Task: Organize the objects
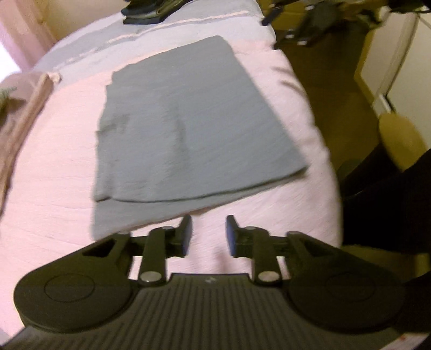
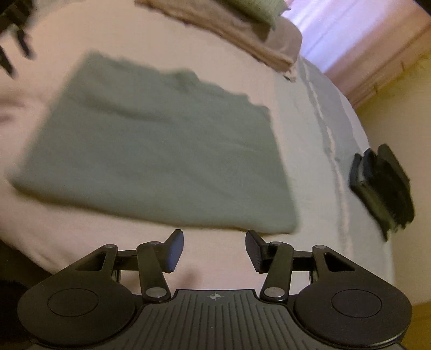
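Observation:
A folded grey cloth (image 1: pixel 188 129) lies flat on the pink bed cover (image 1: pixel 54 188). My left gripper (image 1: pixel 208 234) hangs open just short of the cloth's near edge, nothing between its fingers. In the right wrist view the same folded cloth (image 2: pixel 156 148) looks grey-green and blurred. There my right gripper (image 2: pixel 214 249) is open too, hovering over the cover just before the cloth's near edge. At the top right of the left view I see the other gripper (image 1: pixel 309 24), dark and blurred.
A stack of folded tan and green cloths (image 2: pixel 242 29) sits at the far side of the bed, seen also as the tan stack (image 1: pixel 24 107). A black object (image 2: pixel 382 185) lies near the bed's edge. Right of the bed are brown floor (image 1: pixel 336 80) and a yellow round thing (image 1: pixel 401 140).

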The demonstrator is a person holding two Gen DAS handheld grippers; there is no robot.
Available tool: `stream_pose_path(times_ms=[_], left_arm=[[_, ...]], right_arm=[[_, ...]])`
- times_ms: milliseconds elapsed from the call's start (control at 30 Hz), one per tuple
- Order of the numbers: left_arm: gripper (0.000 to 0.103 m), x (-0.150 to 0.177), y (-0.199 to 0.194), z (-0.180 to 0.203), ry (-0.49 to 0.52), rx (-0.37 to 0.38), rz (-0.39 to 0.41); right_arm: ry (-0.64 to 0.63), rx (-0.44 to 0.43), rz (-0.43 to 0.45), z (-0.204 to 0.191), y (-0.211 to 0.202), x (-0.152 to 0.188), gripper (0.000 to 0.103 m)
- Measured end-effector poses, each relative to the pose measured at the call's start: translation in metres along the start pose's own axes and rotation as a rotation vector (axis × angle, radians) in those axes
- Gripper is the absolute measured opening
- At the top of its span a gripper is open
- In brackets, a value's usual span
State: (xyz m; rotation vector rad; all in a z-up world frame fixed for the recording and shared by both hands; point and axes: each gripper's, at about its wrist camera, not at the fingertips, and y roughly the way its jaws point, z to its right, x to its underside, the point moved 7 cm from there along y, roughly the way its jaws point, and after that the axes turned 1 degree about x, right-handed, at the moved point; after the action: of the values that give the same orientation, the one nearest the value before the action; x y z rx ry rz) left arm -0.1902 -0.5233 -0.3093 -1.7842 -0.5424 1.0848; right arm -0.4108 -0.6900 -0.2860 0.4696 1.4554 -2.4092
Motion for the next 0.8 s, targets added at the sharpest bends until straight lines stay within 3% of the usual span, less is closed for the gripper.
stream_pose_path(times_ms=[33,200,267,333,600,800], left_arm=[[0.034,0.007,0.001,-0.008,0.042,-0.015,0.008],[0.035,0.036,0.012,-0.035,0.253,-0.060,0.029],[0.051,0.049,0.020,-0.041,0.356,-0.089,0.039],[0.055,0.056,0.030,-0.047,0.456,-0.107,0.047],[0.056,0.064,0.083,-0.078,0.695,-0.171,0.071],[0.058,0.058,0.109,-0.086,0.862,-0.185,0.111]], right_arm=[[0.019,-0.024,0.011,-0.025,-0.012,-0.009,0.048],[-0.029,-0.090,0.029,-0.127,-0.039,-0.046,0.048],[-0.066,-0.102,0.022,-0.159,-0.036,-0.051,0.048],[-0.112,-0.098,0.004,-0.183,-0.030,-0.052,0.048],[-0.148,-0.063,-0.030,-0.205,-0.001,-0.044,0.048],[-0.268,-0.017,-0.039,-0.214,0.021,-0.045,0.048]])
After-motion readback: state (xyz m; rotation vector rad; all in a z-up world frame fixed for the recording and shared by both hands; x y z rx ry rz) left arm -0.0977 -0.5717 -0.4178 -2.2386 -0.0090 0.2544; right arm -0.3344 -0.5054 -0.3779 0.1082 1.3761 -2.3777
